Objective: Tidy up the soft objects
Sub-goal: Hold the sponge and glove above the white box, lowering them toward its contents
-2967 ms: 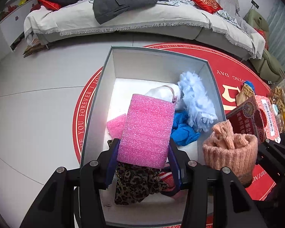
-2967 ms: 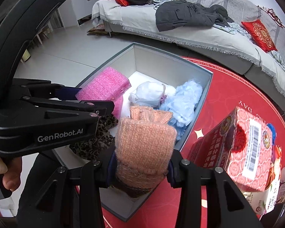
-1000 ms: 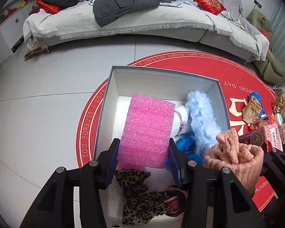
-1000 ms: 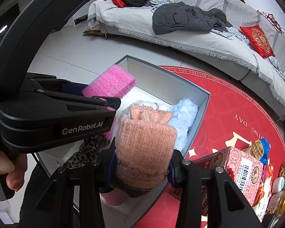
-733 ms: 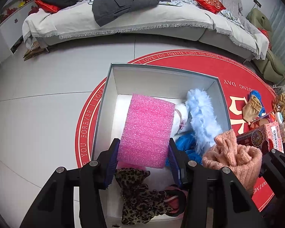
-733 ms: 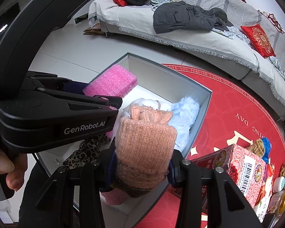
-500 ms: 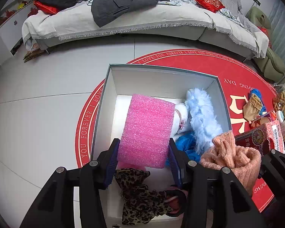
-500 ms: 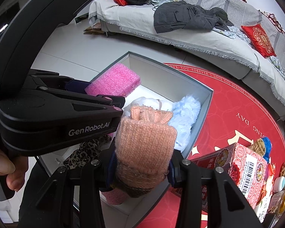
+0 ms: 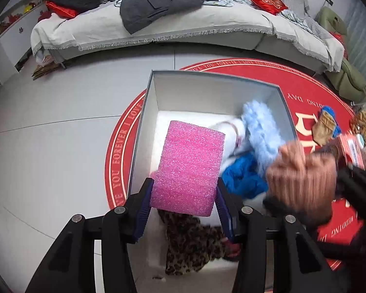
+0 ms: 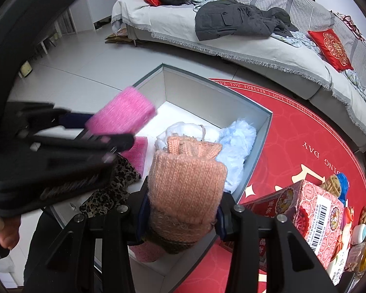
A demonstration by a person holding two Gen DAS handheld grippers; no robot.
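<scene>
— Grey floor tiles and a round red rug [image 9: 312, 92] lie under us, with a long sofa [image 9: 183, 31] across the top of the frame. What are we holding?

— Two soft things. Our left gripper [image 9: 184, 201] is clenched on the pink foam block [image 9: 189, 168], which stands up between the blue pads at lower centre of the left wrist view. Our right gripper [image 10: 180, 216] is clamped on the peach knitted hat [image 10: 185, 188], at lower centre of its own view.

— And where do they sit against the box?

— Both hang above the open grey box [image 9: 207, 90], which fills the middle of the frame on the rug. Neither touches it. Inside we see a pale blue fluffy piece [image 9: 262, 131] on the right, a blue cloth [image 9: 244, 175] below it, something white [image 10: 185, 130] behind the foam, and a leopard-print cloth [image 9: 191, 241] at the bottom.

— So which step is this?

— We judge it the carry, with both pieces over the box and not yet let go.

— What does the next move ask of us?

— Lowering each piece toward a free patch, the foam toward the bare left side, then opening the jaws. The red carton [image 10: 312, 210] at lower right stays out of it.
</scene>
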